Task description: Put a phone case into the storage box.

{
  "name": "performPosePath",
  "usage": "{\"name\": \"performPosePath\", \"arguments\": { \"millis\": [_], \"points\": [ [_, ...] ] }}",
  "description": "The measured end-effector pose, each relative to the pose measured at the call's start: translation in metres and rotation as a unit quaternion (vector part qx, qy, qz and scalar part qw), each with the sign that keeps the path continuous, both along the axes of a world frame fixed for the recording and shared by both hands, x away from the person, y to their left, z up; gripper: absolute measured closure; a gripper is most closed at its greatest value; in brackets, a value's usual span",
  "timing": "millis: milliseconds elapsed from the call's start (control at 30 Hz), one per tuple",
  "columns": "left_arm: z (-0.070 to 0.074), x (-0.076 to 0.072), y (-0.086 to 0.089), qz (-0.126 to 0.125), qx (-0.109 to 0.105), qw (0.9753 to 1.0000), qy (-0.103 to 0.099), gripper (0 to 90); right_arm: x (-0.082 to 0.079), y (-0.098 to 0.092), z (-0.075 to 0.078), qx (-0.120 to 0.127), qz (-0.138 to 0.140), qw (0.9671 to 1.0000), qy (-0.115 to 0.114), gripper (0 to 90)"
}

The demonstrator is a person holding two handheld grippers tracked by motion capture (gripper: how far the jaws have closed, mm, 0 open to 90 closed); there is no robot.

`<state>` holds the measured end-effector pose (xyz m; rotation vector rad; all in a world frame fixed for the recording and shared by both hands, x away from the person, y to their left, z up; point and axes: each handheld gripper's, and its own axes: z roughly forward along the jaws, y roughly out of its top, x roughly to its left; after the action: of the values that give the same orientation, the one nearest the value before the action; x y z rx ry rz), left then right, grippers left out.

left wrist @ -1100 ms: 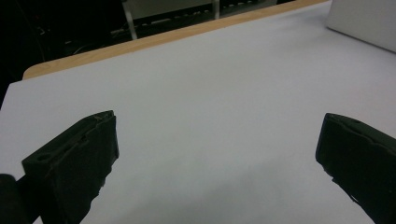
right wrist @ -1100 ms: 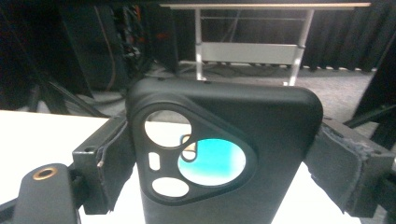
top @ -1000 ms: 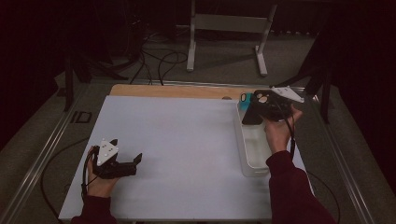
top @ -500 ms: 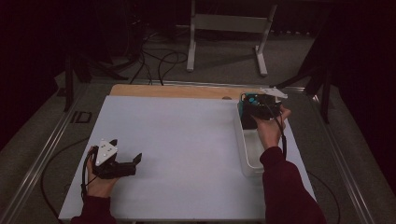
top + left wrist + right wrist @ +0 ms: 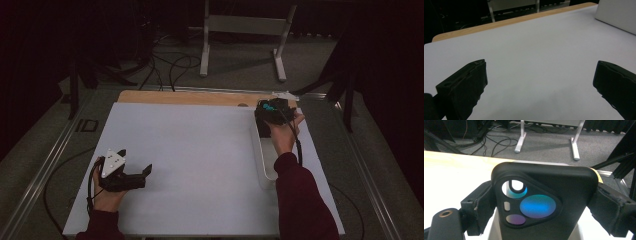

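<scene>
The right claw (image 5: 270,114), clamped on a black phone case (image 5: 544,205), has moved toward twelve o'clock, past the tray's (image 5: 261,159) far end. The left claw (image 5: 142,175) rests wide at seven o'clock on the desk (image 5: 200,150).

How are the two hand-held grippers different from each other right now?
The left gripper is open and holds nothing; the right gripper is shut on a black phone case. The left sits low at the near edge of the table; the right is at the far end of a tray. Both have black jaws.
</scene>
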<state>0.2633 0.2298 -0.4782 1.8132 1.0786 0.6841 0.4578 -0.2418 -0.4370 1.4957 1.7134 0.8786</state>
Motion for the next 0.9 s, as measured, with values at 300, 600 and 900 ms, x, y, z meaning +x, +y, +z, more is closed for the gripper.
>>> {"name": "performPosePath", "arguments": {
  "millis": [300, 600, 900],
  "points": [
    [0.000, -0.001, -0.001, -0.005, -0.002, 1.0000, 0.002, 0.0, 0.009, -0.003, 0.000, 0.013, -0.011, 0.9997, 0.016, 7.0],
    [0.000, -0.001, 0.000, -0.004, -0.006, 1.0000, 0.001, 0.0, 0.002, -0.001, 0.010, 0.018, 0.021, 0.9996, 0.009, 7.1],
    [0.001, -0.002, 0.002, 0.000, -0.011, 0.9999, 0.000, 0.0, -0.037, 0.003, 0.012, 0.027, 0.085, 0.9960, 0.008, 7.5]
  ]
}}
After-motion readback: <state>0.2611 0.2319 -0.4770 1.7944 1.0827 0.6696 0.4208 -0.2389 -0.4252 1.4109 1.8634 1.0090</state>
